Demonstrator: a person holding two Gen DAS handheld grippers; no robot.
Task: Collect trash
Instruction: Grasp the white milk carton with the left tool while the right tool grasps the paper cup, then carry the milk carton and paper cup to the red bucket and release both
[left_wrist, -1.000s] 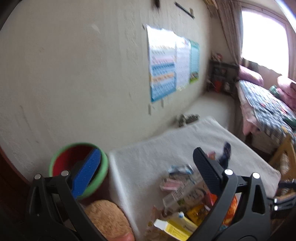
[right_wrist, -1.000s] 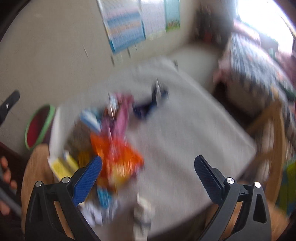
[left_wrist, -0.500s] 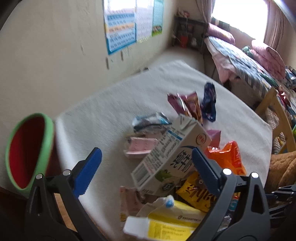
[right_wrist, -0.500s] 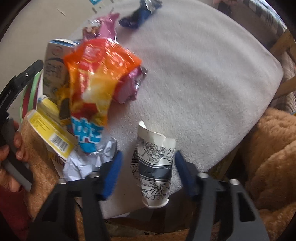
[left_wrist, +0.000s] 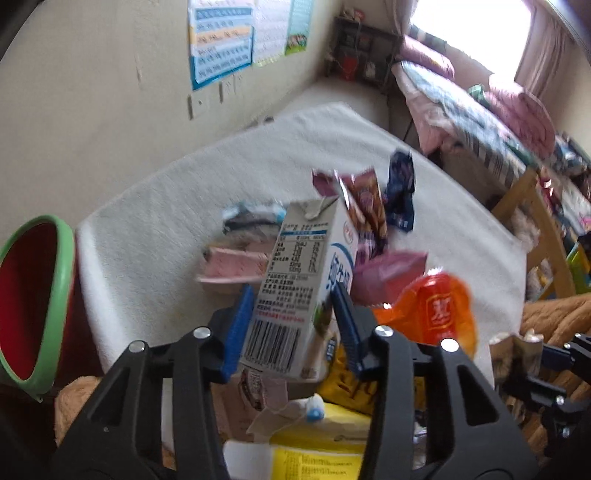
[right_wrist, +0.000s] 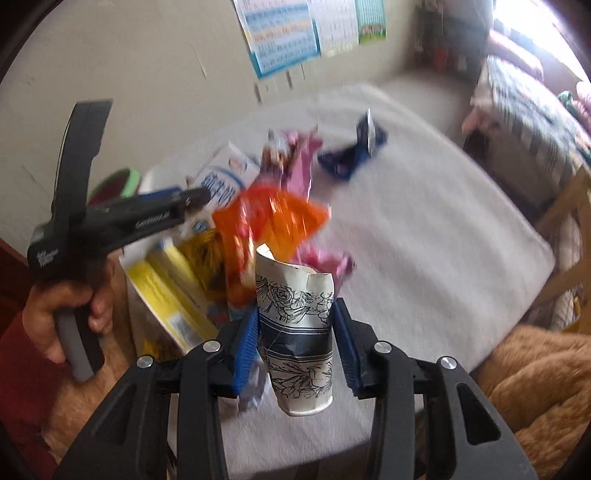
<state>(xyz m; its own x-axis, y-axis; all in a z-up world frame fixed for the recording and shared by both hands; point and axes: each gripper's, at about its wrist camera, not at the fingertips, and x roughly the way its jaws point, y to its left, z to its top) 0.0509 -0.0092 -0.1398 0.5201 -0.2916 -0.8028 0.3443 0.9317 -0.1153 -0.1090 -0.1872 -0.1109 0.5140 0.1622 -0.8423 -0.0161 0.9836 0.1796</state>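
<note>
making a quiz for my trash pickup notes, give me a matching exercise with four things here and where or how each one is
Things:
1. milk carton
2. paper cup
3. dark blue wrapper
4. bin with green rim

Places or states:
A. lying alone farther back on the white cloth
B. between the left tongs, which are closing
C. beside the table, red inside
D. crumpled, clamped in the right tongs

Pairs: 1-B, 2-D, 3-A, 4-C

White cloth-covered table (left_wrist: 177, 206) against wall. Litter heaped at near-left part: pink packet (left_wrist: 236, 264), dark blue wrapper (left_wrist: 400, 195) (farthest out, apart from heap), maroon wrapper (left_wrist: 365, 199), orange bag (left_wrist: 432, 314), yellow carton (right_wrist: 166, 291). Far half bare.
</note>
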